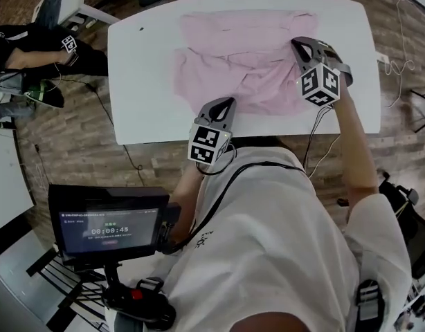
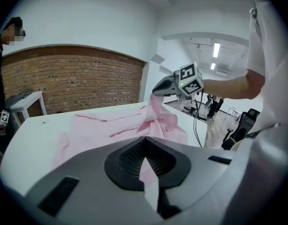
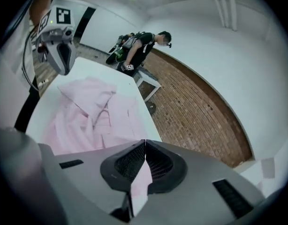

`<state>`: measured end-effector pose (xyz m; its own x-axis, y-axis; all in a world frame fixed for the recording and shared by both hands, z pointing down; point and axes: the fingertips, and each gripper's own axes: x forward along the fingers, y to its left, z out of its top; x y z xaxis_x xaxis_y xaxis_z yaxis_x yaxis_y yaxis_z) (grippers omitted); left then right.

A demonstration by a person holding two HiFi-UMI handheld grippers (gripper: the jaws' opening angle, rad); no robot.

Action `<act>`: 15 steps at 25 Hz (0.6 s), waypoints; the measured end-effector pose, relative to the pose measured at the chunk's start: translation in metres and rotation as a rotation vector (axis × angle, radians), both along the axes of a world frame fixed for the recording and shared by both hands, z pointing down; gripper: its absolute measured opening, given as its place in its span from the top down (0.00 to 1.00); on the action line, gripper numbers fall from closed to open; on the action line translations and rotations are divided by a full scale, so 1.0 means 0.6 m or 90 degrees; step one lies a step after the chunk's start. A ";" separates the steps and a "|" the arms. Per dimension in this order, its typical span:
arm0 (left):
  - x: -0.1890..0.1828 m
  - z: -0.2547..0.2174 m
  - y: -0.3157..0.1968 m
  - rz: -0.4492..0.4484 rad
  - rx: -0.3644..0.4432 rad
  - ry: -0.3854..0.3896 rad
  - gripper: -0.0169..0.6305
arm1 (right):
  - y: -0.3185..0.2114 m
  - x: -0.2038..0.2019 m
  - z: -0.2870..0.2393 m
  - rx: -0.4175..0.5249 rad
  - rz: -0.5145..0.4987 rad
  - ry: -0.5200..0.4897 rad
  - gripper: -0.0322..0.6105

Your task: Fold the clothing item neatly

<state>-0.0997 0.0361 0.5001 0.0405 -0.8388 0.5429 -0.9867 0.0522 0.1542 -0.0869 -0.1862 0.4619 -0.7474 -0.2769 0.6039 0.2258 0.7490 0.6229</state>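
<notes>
Pink shirt lies rumpled across the middle of a white table, spread from the near edge toward the far one, mostly flat at its left and bunched into folds at its right. No box, basket or other container stands on the tabletop; the garment is the only thing on it. The left gripper sits at the shirt's near edge, jaws closed on a sliver of pink cloth that shows between its pads in the left gripper view. The right gripper works the shirt's right side, farther up the table. Its jaws are likewise clamped on a strip of fabric and hold a peak of it raised off the surface. From both grippers the bulk of the garment lies ahead and to the left, so the fold, by the look of it, must carry the held right-hand portion leftward over the flat body. The right gripper is nearer that raised fold, while the left holds the near hem. No neat fold shows yet, and the task looks to be at an early stage.
</notes>
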 end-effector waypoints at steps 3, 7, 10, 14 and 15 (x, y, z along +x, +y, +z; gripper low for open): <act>-0.036 0.000 -0.004 0.001 0.004 0.006 0.97 | -0.033 -0.074 0.013 0.084 -0.053 0.040 0.94; -0.060 0.010 0.006 -0.028 -0.012 0.031 0.97 | -0.061 -0.151 0.069 0.145 -0.129 0.101 0.94; -0.061 0.023 0.019 -0.053 -0.030 0.039 0.97 | -0.091 -0.178 0.123 0.134 -0.135 0.134 0.94; -0.072 0.032 0.044 -0.101 -0.042 0.049 0.97 | -0.116 -0.192 0.148 0.043 -0.081 0.130 0.82; -0.074 0.034 0.050 -0.109 -0.044 0.050 0.97 | -0.117 -0.187 0.142 0.013 -0.064 0.119 0.79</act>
